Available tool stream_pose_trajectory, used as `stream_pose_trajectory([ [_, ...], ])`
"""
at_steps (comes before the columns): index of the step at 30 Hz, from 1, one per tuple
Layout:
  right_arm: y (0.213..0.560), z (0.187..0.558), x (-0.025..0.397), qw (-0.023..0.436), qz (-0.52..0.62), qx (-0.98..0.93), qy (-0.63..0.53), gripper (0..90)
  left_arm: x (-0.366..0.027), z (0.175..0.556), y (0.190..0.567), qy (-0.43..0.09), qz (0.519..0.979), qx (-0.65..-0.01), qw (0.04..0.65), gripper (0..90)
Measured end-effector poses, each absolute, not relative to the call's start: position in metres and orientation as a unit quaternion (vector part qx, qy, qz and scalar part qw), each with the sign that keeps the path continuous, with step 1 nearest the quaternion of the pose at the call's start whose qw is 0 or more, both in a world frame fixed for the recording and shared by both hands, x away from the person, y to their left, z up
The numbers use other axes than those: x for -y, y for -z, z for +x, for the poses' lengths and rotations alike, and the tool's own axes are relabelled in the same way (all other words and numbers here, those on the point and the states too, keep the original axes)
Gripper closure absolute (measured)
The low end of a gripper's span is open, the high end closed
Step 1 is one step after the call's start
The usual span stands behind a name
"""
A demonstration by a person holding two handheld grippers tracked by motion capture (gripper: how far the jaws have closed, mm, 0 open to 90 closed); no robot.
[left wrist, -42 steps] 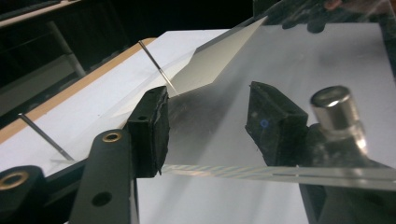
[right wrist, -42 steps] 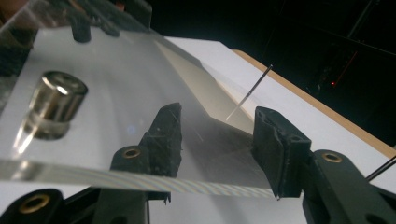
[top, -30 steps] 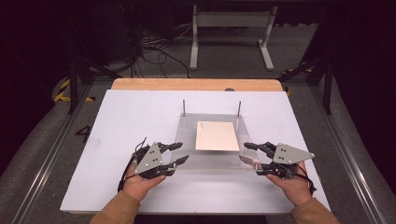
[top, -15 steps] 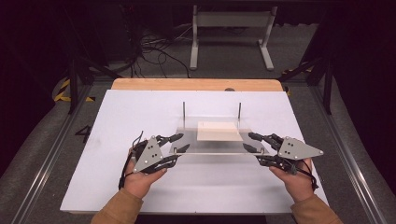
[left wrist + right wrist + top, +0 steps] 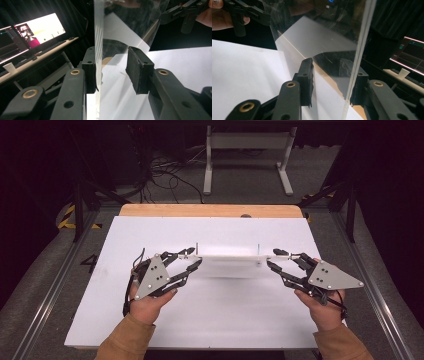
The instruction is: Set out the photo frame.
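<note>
Clear acrylic panel (image 5: 227, 262) upright on edge, mid white worktop (image 5: 225, 320). Your left hand-held gripper (image 5: 192, 260) and right hand-held gripper (image 5: 272, 259) straddle its ends, jaws part-open, not clamped. Likely remaining: close, lift.

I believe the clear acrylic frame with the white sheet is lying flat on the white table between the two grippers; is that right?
Not quite: the clear acrylic frame is tipped up on edge, not lying flat, as the high view shows. It does sit between the left gripper and the right gripper on the white table.
</note>
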State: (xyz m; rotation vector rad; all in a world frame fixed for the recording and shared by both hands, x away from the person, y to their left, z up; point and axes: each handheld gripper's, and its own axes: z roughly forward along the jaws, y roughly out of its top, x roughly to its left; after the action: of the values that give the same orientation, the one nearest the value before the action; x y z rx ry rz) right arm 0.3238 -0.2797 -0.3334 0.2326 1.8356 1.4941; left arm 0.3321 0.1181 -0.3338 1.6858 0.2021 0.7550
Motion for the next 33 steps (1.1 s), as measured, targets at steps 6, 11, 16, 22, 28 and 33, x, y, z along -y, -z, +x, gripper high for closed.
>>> stream_pose_trajectory([
  [6,0.324,0.319,0.28,0.372,0.086,-0.71,-0.592,61.5,-0.121,0.329,0.325,-0.306,0.725,-0.091,0.61,62.8],
  [11,0.314,0.308,0.278,0.362,0.088,-0.706,-0.602,61.5,-0.126,0.32,0.316,-0.29,0.727,-0.096,0.615,63.3],
  [16,0.304,0.3,0.272,0.339,0.1,-0.709,-0.61,61.8,-0.133,0.313,0.305,-0.279,0.733,-0.1,0.612,63.2],
  [22,0.299,0.297,0.262,0.312,0.109,-0.711,-0.621,63.4,-0.147,0.308,0.295,-0.256,0.734,-0.114,0.618,63.2],
  [28,0.298,0.298,0.254,0.27,0.128,-0.714,-0.634,63.7,-0.157,0.306,0.291,-0.239,0.731,-0.123,0.628,63.6],
  [33,0.299,0.302,0.249,0.266,0.135,-0.718,-0.629,64.0,-0.161,0.313,0.297,-0.228,0.729,-0.133,0.632,63.0],
])
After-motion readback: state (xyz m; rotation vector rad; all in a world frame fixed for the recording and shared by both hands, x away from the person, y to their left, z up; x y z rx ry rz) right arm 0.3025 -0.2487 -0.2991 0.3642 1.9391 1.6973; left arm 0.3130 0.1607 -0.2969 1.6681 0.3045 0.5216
